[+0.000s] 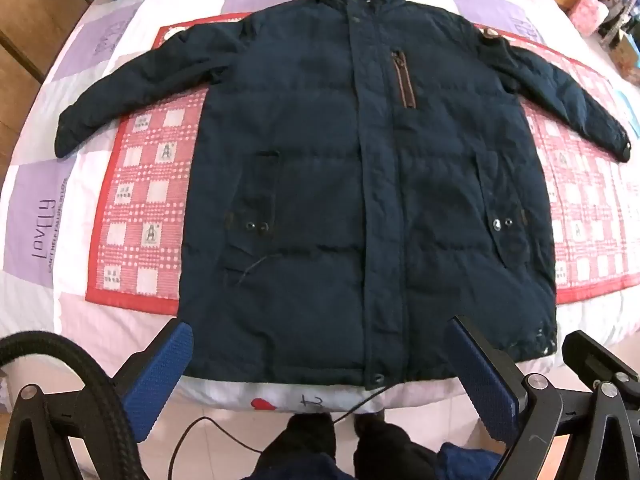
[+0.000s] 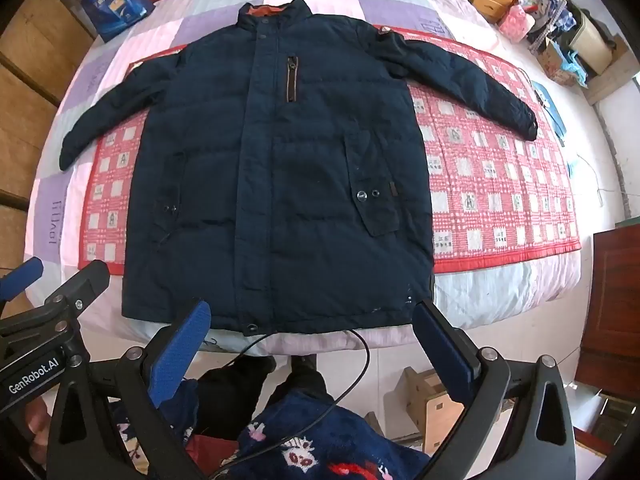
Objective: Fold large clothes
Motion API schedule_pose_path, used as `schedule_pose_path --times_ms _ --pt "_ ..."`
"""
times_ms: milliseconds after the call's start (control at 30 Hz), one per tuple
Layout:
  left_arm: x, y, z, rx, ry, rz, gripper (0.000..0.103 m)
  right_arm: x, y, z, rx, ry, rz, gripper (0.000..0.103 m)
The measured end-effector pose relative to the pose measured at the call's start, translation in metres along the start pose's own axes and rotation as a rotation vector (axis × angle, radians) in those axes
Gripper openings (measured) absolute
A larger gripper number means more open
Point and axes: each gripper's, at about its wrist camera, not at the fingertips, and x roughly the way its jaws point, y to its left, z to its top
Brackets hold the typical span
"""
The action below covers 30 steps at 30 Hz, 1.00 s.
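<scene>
A large navy padded jacket (image 1: 360, 168) (image 2: 276, 168) lies flat, front up and zipped, on a bed, collar at the far end and both sleeves spread outward. Its hem reaches the near bed edge. My left gripper (image 1: 320, 344) hangs high above the hem, open, its blue pads wide apart and holding nothing. My right gripper (image 2: 316, 320) also hovers above the hem near the bed's edge, open and empty. In the right wrist view the left gripper (image 2: 24, 280) shows at the left edge.
A red-and-white checked mat (image 1: 140, 200) (image 2: 500, 200) lies under the jacket on a lilac patchwork quilt (image 1: 36, 208). A blue bag (image 2: 116, 4) sits at the bed's far left. Boxes and clutter (image 2: 560, 28) stand at far right. A person's legs (image 2: 256, 384) and a cable (image 2: 360, 360) are below.
</scene>
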Motion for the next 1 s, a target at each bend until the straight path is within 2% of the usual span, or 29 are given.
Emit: schedule_pose_path --times_ms 1000 --pt "-0.0002 -0.0012 -0.0008 -0.003 -0.016 0.002 0.103 -0.0013 0.0081 -0.0087 -0.001 0.000 0.007 0.103"
